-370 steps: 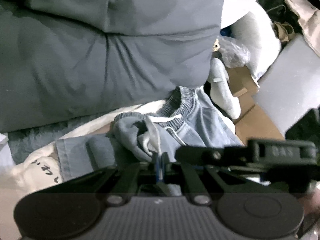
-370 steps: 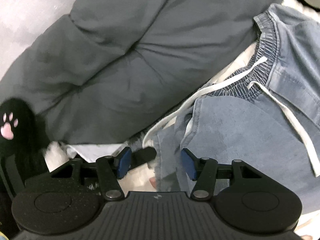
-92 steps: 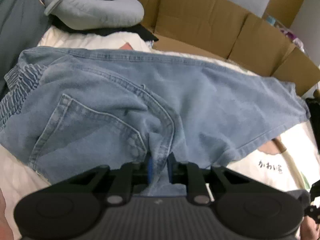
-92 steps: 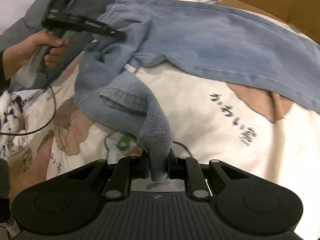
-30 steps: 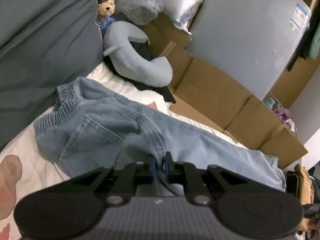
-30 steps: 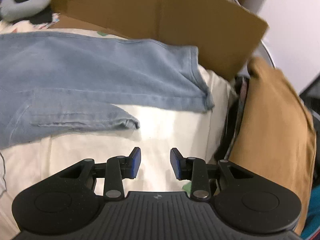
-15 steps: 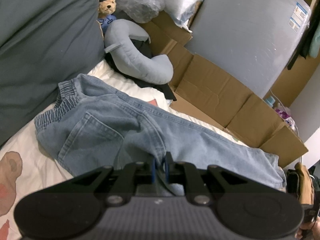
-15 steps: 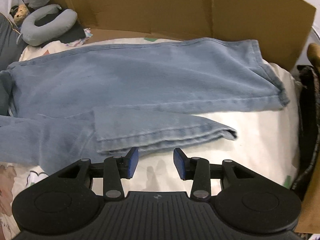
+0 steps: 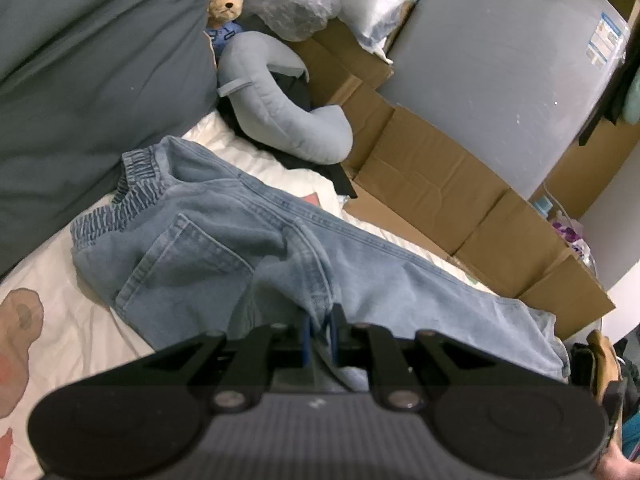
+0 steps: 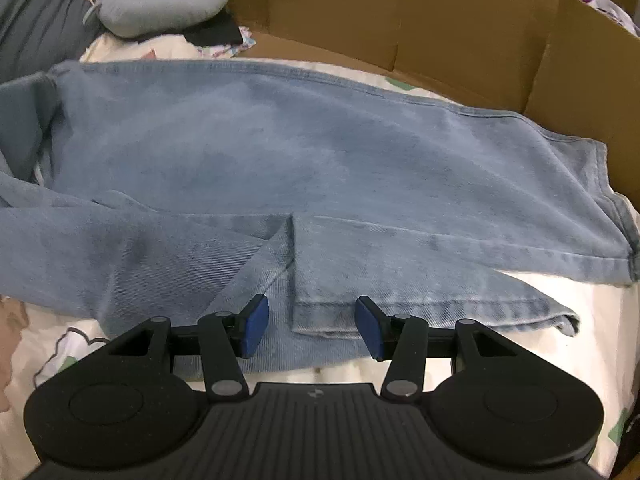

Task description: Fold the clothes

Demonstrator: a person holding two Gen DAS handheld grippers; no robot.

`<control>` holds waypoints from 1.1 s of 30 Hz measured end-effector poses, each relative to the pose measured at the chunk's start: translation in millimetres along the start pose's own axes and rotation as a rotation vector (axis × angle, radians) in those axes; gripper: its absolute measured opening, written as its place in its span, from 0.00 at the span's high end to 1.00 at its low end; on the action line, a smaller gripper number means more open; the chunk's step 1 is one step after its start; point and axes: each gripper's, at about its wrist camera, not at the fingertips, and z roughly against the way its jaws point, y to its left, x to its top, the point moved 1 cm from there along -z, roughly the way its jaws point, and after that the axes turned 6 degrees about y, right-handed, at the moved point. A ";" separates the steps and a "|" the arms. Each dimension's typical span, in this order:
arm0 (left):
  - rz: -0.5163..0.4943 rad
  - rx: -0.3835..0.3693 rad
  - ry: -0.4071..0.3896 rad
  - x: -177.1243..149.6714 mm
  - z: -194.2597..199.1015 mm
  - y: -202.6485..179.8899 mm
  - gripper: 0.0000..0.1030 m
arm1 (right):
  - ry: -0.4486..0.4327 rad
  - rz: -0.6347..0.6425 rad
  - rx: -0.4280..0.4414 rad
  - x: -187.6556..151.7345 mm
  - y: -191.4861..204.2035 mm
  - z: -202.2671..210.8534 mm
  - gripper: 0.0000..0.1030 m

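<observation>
Light blue jeans (image 9: 248,248) lie across a white printed bedsheet (image 9: 56,340), elastic waistband at the left, legs running to the right. My left gripper (image 9: 319,334) is shut on a fold of denim at the crotch seam and holds it slightly raised. In the right wrist view the jeans (image 10: 320,152) spread wide, with the near leg doubled back so its hem (image 10: 400,316) lies at the front. My right gripper (image 10: 312,326) hovers over that folded hem, its jaws opening, the blue pads apart on either side of the cloth without pressing it.
A dark grey duvet (image 9: 80,80) fills the left. A grey neck pillow (image 9: 272,108) and a teddy bear (image 9: 226,4) lie beyond the waistband. Cardboard sheets (image 10: 400,20) border the far side of the bed. A tan garment (image 9: 600,364) sits at the right edge.
My right gripper has swept left from the bed's end over the leg hems to the folded near leg, and its jaws have widened. My left gripper has kept still, shut on the denim.
</observation>
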 end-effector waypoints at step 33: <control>0.016 0.070 -0.017 6.1 -2.7 -0.6 0.91 | 0.086 -0.033 -0.290 -53.5 -117.7 35.1 0.92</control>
